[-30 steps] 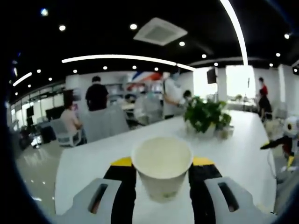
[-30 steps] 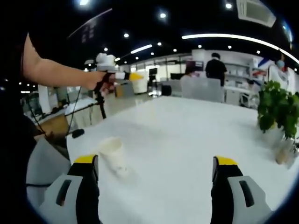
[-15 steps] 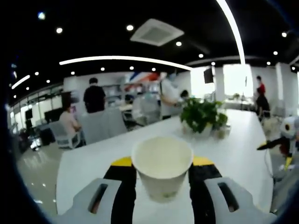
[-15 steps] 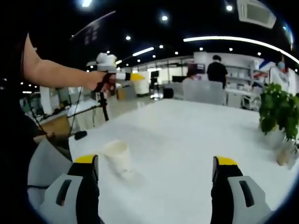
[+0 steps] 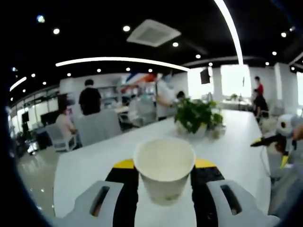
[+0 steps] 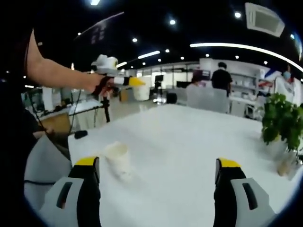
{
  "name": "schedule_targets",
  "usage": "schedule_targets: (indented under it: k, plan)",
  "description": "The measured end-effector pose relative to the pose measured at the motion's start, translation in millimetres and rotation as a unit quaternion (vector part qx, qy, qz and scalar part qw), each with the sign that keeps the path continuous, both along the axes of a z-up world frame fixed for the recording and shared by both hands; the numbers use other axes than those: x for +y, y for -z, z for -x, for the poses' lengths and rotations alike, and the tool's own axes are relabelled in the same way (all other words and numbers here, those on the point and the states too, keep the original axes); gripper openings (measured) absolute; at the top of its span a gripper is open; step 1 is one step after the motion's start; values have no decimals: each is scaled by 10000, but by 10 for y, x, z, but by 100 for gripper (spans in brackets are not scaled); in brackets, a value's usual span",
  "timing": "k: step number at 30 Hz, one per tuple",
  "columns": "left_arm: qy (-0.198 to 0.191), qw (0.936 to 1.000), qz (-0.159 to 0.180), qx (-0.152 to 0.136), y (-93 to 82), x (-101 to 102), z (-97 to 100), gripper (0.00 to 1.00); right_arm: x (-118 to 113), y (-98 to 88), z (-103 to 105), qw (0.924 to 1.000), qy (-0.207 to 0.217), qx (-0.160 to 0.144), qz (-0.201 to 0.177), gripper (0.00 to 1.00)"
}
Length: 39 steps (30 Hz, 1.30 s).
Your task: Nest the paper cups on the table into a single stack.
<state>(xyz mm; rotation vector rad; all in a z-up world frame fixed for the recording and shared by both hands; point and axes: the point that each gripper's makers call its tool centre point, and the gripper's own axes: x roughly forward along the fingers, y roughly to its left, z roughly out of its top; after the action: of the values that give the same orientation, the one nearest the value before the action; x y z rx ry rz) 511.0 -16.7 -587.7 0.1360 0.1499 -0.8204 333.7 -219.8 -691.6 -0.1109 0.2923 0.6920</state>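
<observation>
In the left gripper view a white paper cup (image 5: 164, 167) stands upright between the two yellow-tipped jaws; my left gripper (image 5: 164, 165) is shut on it, above the white table (image 5: 94, 156). In the right gripper view the left gripper (image 6: 130, 81) is held up by a hand at the upper left, with its cup (image 6: 141, 91) at the tip. A second white paper cup (image 6: 117, 156) stands on the table (image 6: 180, 142) just right of my right gripper's left jaw. My right gripper (image 6: 158, 165) is open, with nothing between its jaws.
A potted green plant (image 5: 196, 116) (image 6: 281, 124) stands at the table's far side. Chairs (image 6: 203, 98) and several people (image 5: 90, 97) are beyond the far edge. A black cable (image 6: 78, 135) lies at the table's left corner.
Both views have shifted slightly with the hands. The left gripper still holds its cup up; the cup on the table has not moved.
</observation>
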Motion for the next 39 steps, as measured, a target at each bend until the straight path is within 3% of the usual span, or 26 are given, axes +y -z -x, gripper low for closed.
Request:
schedule_targets:
  k: [15, 25, 39]
  plan:
    - [307, 9995, -67, -39, 101, -219, 357, 40, -78, 61, 97, 9999, -17, 18, 168, 100]
    - [447, 9990, 48, -55, 27, -354, 545, 40, -54, 120, 190, 9998, -34, 93, 156, 100]
    - [504, 9985, 193, 2, 9, -375, 771, 39, -63, 185, 246, 9998, -4, 169, 110, 100]
